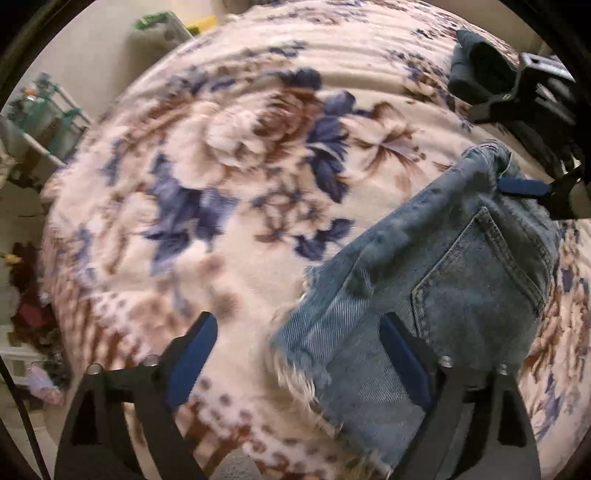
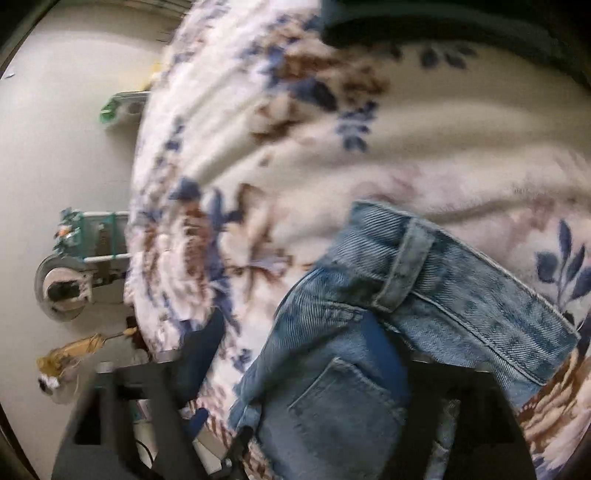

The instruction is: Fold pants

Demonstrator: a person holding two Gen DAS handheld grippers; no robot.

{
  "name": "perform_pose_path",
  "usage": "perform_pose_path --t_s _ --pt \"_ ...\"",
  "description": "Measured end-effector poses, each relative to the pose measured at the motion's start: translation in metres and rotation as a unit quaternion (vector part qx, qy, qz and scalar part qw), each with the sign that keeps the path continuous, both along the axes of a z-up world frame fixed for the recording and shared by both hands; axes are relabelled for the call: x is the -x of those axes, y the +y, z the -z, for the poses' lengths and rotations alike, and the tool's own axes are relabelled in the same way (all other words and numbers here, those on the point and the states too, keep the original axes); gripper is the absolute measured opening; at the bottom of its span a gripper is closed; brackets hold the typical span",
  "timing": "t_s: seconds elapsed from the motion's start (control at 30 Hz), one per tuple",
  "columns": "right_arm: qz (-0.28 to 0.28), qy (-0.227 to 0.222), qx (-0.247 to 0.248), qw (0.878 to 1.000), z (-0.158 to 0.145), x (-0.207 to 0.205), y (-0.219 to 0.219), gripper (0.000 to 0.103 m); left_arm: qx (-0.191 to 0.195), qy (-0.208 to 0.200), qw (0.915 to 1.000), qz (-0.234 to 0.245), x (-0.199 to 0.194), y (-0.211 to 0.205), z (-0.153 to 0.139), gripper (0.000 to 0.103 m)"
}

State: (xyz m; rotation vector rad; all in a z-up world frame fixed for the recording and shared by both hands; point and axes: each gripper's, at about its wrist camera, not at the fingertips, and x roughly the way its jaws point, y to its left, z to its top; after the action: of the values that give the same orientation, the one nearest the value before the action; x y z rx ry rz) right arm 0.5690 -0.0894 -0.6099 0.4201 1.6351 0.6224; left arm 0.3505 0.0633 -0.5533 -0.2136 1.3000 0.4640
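Note:
Light-blue denim shorts (image 1: 443, 280) with frayed hems and a back pocket lie folded on a floral blanket (image 1: 221, 166). My left gripper (image 1: 295, 332) is open just above the frayed hem; its right finger (image 1: 402, 354) rests on the denim, its left finger (image 1: 192, 350) is over the blanket. In the left wrist view my right gripper (image 1: 517, 184) is at the waistband corner with one blue finger on the denim. In the right wrist view the shorts (image 2: 424, 295) drape over my right gripper (image 2: 295, 343), whose fingers stand apart, one under the cloth.
The blanket (image 2: 369, 147) covers a bed. A dark folded garment (image 1: 476, 66) lies at the far right corner. Beside the bed on the floor are a white rack with teal items (image 1: 48, 110), a green-lidded bin (image 1: 159, 33) and scattered clutter (image 1: 29, 302).

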Motion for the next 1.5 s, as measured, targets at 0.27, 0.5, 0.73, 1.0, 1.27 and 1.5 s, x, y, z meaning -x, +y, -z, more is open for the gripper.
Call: perform_pose_path --t_s 0.27,0.5,0.73,1.0,1.27,1.5 --pt "-0.022 0.012 -0.023 0.999 -0.024 0.026 -0.056 0.083 -0.051 0.011 0.9977 -0.043 0.019 -0.042 -0.027 0.09" --pt "-0.02 0.03 -0.009 0.999 -0.022 0.054 -0.136 0.083 -0.031 0.02 0.9964 -0.077 0.031 -0.092 -0.028 0.09" --pt "0.004 0.063 -0.018 0.998 0.019 0.068 -0.189 0.083 0.147 0.004 0.962 -0.23 0.057 -0.106 0.011 0.09" --pt "0.015 0.091 -0.047 0.995 0.062 0.07 -0.192 0.083 0.252 -0.006 0.872 -0.419 0.099 -0.108 0.069 0.09" --pt "0.021 0.098 -0.081 0.992 0.075 0.058 -0.165 0.083 0.332 -0.055 0.8122 -0.477 0.111 -0.095 0.095 0.09" --pt "0.061 0.07 -0.092 0.991 0.075 0.049 -0.152 0.054 0.364 -0.093 0.7942 -0.477 0.119 -0.083 0.082 0.088"
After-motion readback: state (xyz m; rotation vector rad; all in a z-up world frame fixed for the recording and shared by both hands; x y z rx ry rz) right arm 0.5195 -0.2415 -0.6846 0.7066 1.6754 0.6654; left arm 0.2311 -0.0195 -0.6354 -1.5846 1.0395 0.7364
